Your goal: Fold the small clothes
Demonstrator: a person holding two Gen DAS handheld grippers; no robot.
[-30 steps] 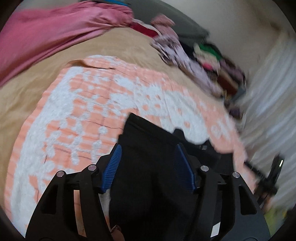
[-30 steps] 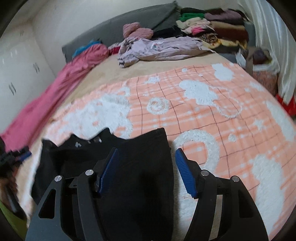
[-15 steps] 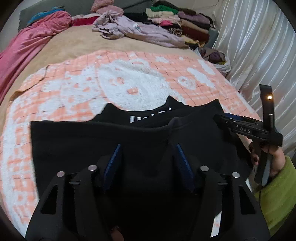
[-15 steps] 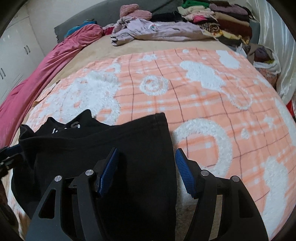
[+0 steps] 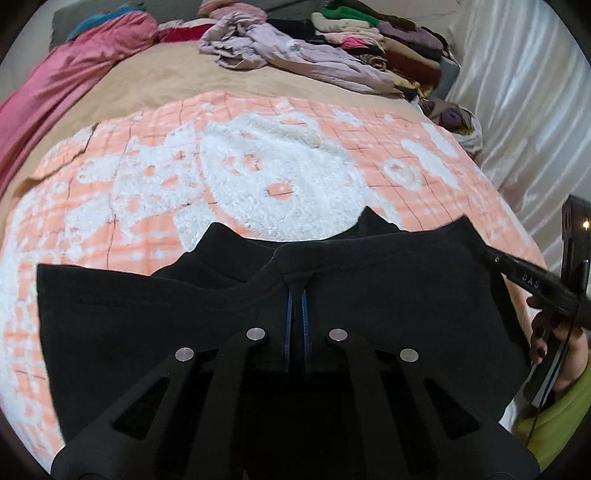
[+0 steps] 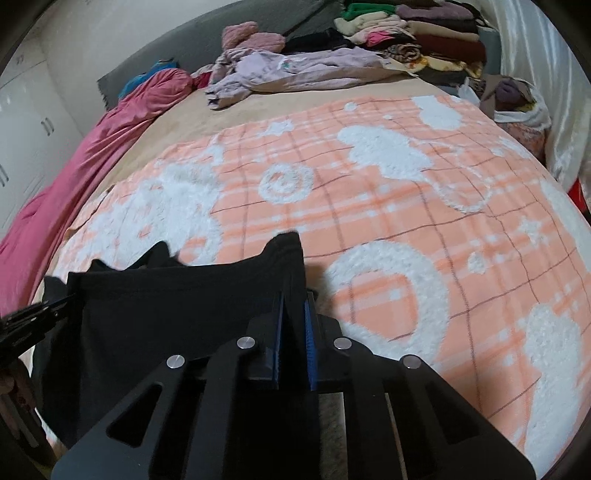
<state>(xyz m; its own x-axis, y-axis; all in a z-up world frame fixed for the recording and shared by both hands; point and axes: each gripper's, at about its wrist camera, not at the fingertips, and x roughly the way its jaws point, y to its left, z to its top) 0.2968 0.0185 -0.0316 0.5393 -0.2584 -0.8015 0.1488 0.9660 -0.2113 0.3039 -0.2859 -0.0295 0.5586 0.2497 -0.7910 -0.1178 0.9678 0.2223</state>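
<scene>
A small black garment (image 5: 147, 314) lies spread on the orange-and-white blanket (image 5: 277, 166) near the bed's front edge. In the left wrist view my left gripper (image 5: 295, 291) has its jaws closing, blue pads pinched on a fold in the garment's upper edge. The right gripper (image 5: 484, 254) holds the same garment's right corner, with a person's hand (image 5: 546, 339) behind it. In the right wrist view my right gripper (image 6: 294, 299) is closing too, pads pressed on the black garment (image 6: 166, 314) along its right edge. The left gripper (image 6: 55, 302) shows at the far left.
A pink sheet (image 5: 55, 85) runs along the bed's left side. A crumpled lilac garment (image 6: 295, 70) and stacked folded clothes (image 6: 417, 33) sit at the far end. A white curtain (image 5: 524, 92) hangs on the right, and a bag of clothes (image 6: 513, 96) stands beside it.
Both grippers went from open around the black cloth to pinched on it. The left gripper swung across the garment and settled on its upper edge; the right sank a little.
</scene>
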